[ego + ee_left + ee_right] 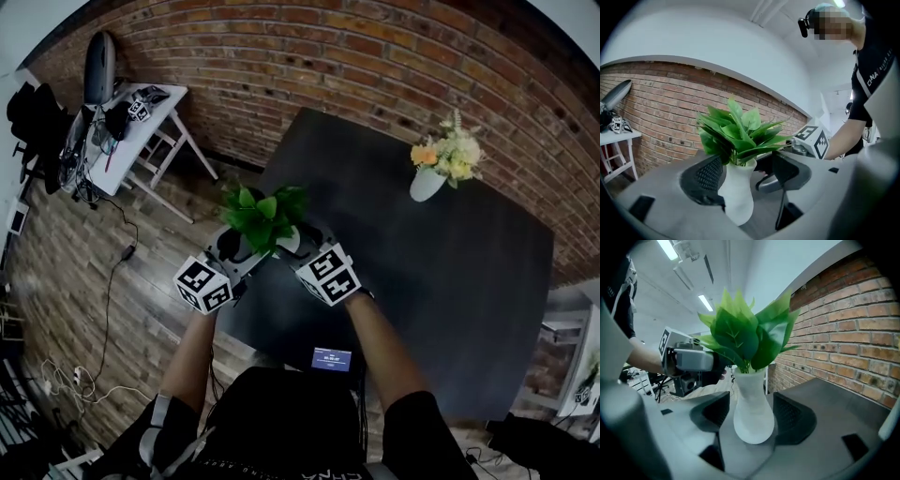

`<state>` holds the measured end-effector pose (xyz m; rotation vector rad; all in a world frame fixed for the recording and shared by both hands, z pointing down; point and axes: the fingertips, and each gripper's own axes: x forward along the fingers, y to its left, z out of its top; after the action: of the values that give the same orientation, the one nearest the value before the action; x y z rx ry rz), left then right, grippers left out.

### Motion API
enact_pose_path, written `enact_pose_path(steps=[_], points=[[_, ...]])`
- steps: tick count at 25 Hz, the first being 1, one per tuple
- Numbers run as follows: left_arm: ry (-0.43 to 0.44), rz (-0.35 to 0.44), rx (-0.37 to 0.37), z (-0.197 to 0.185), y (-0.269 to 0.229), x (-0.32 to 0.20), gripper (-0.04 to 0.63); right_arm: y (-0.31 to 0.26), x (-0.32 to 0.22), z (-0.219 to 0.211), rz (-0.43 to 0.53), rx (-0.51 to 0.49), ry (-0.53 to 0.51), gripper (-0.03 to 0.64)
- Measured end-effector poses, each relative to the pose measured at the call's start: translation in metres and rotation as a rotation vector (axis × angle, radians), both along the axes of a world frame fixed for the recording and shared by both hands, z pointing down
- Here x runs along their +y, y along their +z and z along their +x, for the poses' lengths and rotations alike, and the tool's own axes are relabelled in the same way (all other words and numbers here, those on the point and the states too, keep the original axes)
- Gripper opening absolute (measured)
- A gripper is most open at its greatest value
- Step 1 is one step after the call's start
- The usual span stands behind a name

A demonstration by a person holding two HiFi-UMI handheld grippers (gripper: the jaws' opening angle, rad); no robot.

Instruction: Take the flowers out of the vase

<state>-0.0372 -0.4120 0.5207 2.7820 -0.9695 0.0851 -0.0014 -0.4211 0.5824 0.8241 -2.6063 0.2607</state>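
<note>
A white vase of green leaves stands near the left front corner of the dark table. My left gripper and right gripper flank it from opposite sides, both open. In the left gripper view the vase stands between the spread jaws of the left gripper, close to the left pad and well apart from the other. In the right gripper view the vase sits between the jaws of the right gripper, with both pads off it. A second white vase of yellow and orange flowers stands at the table's far side.
The table's left corner and front edge lie just beside the leafy vase. A white side table with gear on it stands at the far left by the brick wall. Cables trail over the wooden floor.
</note>
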Motion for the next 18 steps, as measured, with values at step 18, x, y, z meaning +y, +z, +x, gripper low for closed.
enact_pose_path(steps=[18], points=[[0.023,0.064,-0.018,0.004,-0.006,-0.034,0.308,0.005,-0.024,-0.037,0.071,0.007,0.015,0.222]])
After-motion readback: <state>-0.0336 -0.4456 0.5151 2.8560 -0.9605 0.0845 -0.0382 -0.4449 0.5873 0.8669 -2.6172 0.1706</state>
